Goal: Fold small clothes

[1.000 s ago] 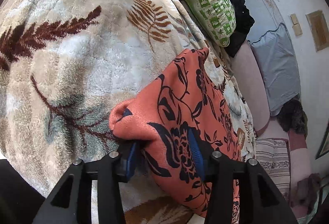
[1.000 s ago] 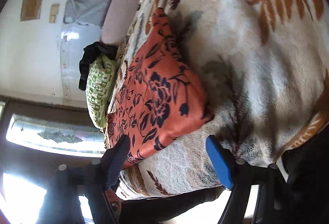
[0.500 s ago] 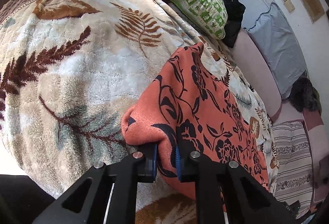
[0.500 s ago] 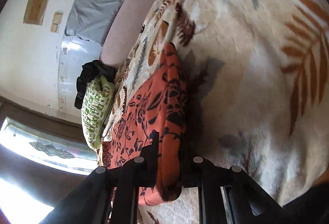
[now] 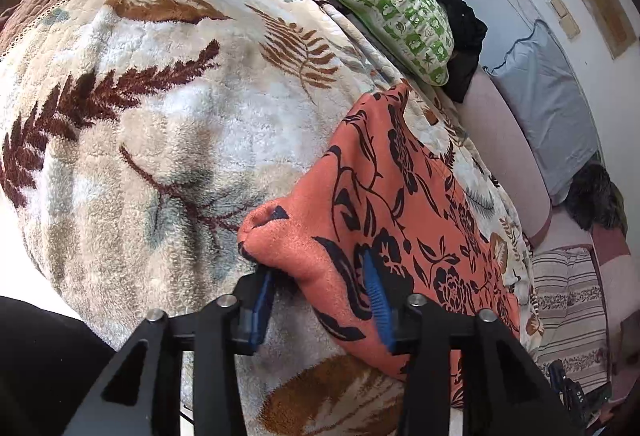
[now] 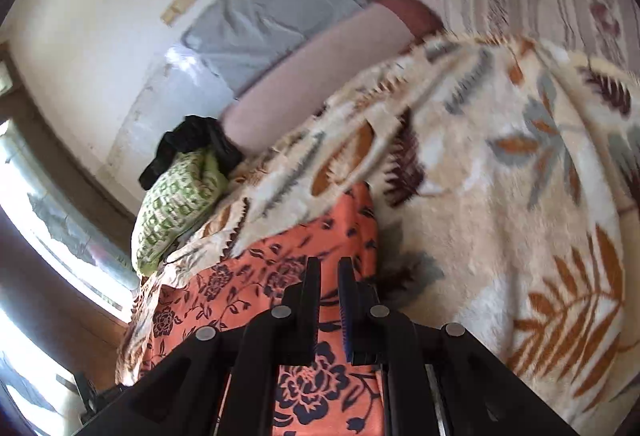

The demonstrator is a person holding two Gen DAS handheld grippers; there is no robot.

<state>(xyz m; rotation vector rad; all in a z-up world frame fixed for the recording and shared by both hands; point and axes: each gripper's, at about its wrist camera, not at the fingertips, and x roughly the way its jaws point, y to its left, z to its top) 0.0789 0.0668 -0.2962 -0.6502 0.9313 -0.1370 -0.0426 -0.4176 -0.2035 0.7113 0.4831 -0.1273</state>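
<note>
A fluffy cream blanket with brown and orange fern leaves (image 5: 168, 123) covers the bed. At its far edge lies a green-and-white patterned pillow (image 5: 372, 7), touching a crumpled black garment (image 5: 460, 23). A grey-blue cushion (image 5: 548, 99) leans against the white wall, with a striped mat (image 5: 568, 308) nearby.

Orange garment (image 5: 404, 220) with black floral print, folded, lying on bed, near corner bunched and raised

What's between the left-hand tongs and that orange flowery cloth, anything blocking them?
Nothing visible blocks them. The left tongs stand open, with a bunched corner of the orange cloth already between their blue pads. Only the leaf-print blanket lies under it, and the green pillow sits well away.
</note>
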